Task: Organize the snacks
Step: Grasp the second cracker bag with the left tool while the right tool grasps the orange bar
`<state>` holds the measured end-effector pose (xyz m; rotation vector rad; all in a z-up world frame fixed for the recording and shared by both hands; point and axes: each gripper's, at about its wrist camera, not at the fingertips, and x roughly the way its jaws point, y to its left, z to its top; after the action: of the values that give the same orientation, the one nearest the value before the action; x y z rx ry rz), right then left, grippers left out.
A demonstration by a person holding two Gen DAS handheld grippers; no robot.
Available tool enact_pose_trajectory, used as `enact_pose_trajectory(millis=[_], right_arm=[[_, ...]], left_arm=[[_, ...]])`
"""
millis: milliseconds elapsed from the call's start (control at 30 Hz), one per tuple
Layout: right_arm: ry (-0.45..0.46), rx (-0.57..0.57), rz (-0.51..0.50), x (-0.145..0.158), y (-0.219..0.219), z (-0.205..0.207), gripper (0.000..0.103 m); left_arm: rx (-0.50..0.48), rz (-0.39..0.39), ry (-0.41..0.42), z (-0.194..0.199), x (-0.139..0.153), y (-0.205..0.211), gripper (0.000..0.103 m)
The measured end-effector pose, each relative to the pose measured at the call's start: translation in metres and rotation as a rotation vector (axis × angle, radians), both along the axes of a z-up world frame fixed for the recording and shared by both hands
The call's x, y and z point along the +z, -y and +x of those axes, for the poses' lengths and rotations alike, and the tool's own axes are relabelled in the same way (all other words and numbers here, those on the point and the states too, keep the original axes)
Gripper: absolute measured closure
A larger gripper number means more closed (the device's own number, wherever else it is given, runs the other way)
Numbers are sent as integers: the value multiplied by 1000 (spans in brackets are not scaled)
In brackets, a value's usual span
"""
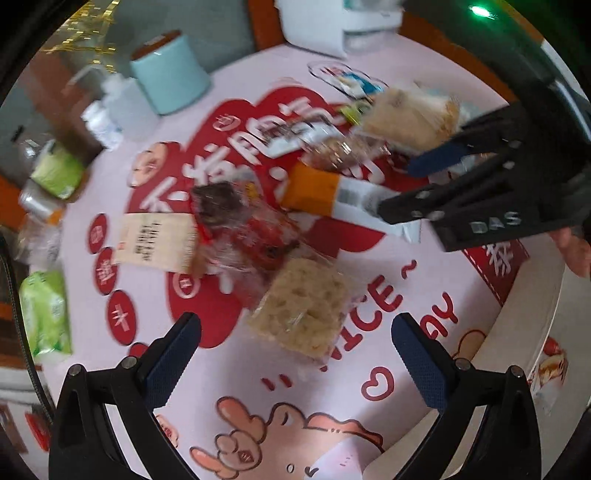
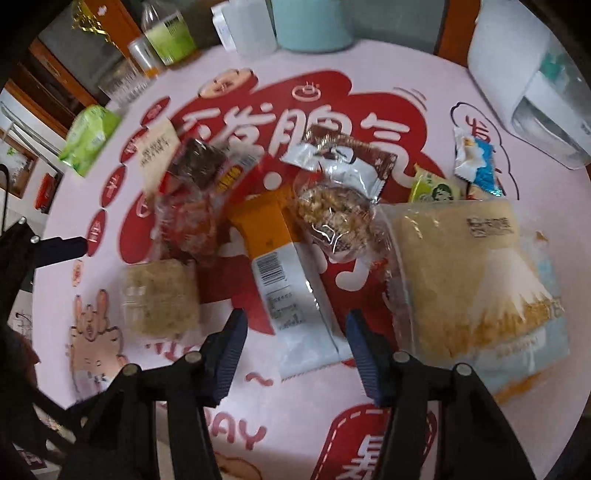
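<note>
Snack packets lie in a heap on a pink and red tablecloth [image 2: 369, 96]. My right gripper [image 2: 295, 325] points down, open, its pads either side of the white end of an orange and white bar packet [image 2: 291, 291]. A big bread bag [image 2: 461, 266] lies to its right, and a nut cluster [image 2: 340, 218] and a brown wrapper [image 2: 354, 155] lie beyond it. My left gripper [image 1: 295, 328] hangs wide open just above a square puffed-rice cake [image 1: 303, 306], with a red packet [image 1: 255, 229] behind it. The right gripper [image 1: 402, 188] also shows there, over the bar packet [image 1: 317, 188].
A teal cup [image 2: 310, 26], bottles [image 2: 170, 33], a glass [image 2: 125, 85] and green tissue packs [image 2: 88, 136] stand along the far left rim. A white appliance [image 2: 528, 85] sits at the back right. Small candy packets [image 2: 476, 158] lie near it. The table's round edge [image 1: 524, 321] is close on the right.
</note>
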<state>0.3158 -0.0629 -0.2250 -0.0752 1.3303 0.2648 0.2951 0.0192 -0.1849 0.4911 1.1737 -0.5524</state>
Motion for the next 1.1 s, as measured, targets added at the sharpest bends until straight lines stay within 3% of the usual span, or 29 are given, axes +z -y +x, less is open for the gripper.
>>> enact_pose_trajectory(millis=[200,433,500,533,633,733,967,1100], right_arm=[[-32,-6,-17,-19,-5,15,47],[2,44,-91,-25,-24,18,47],[24,65,-121,-26,-31,15,51],[27,69,-117,-25,-33,14,59],[17,54,-107,-25,-34,12,61],[18,44,-97,-23,-31,7,63],[83,-6,5,24,-7,-32,68],[178,-97,131,70,13,-58,68]], left_arm=[[-50,75,-26,10,-25,11,1],[-30,118,-59,25,-49,14,1],[-27,120,-69,26,-53,14,5],[-27,122,-74,25,-55,14,12],[-12,90,-106,23,-56,13,31],[17,100,-81,18,-52,13,37],[102,86,-55,2,-32,0,39],[191,15,-3,-12,8,-14,39]])
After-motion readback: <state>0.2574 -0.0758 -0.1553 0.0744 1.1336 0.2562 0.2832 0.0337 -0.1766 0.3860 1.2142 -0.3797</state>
